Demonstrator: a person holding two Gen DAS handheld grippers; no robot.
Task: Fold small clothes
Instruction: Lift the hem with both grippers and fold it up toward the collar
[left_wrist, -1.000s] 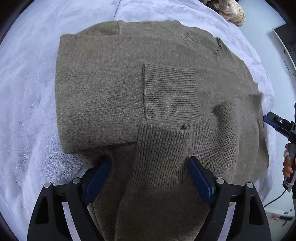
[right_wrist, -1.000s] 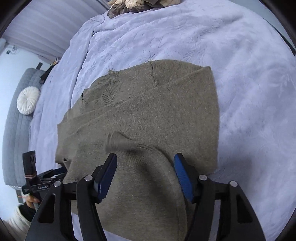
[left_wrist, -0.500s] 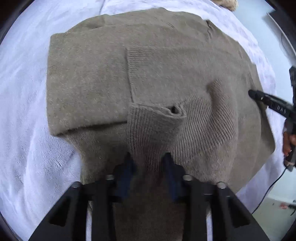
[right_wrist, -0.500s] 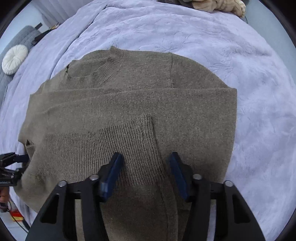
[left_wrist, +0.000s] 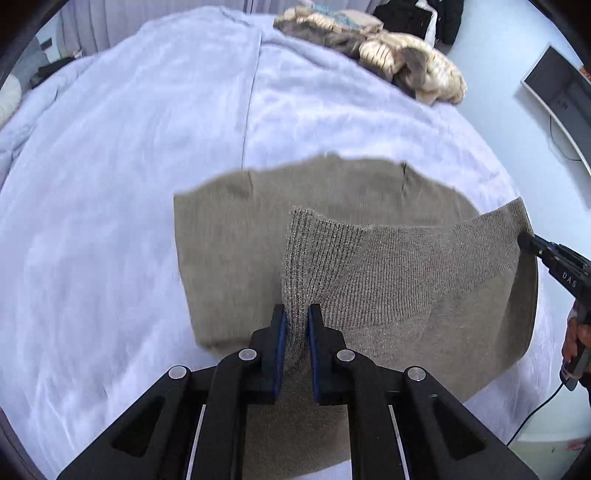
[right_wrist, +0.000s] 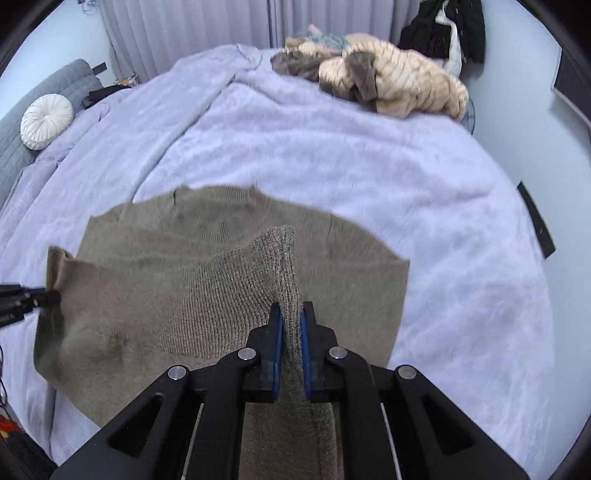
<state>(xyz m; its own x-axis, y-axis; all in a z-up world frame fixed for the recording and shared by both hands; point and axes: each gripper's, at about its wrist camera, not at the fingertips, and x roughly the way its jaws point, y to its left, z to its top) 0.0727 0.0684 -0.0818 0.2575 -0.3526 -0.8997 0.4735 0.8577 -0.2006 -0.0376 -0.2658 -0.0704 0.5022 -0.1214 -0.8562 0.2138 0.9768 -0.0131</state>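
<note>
Soft, even daylight fills both views, cool and bluish, with no glare. Shadows are faint: a soft dark patch sits on the sweater (right_wrist: 110, 347) left of the right gripper (right_wrist: 291, 325). The sweater's far edge and the blanket (left_wrist: 110, 221) beyond the left gripper (left_wrist: 295, 325) smear with motion blur. Fisheye bending curves everything outward, and black vignette fills the corners.

The near part of the olive sweater (left_wrist: 229, 251) is hidden behind the black gripper frames in both views, its far edge is motion-blurred, and the heap of clothes (right_wrist: 391, 85) far away stays indistinct.
</note>
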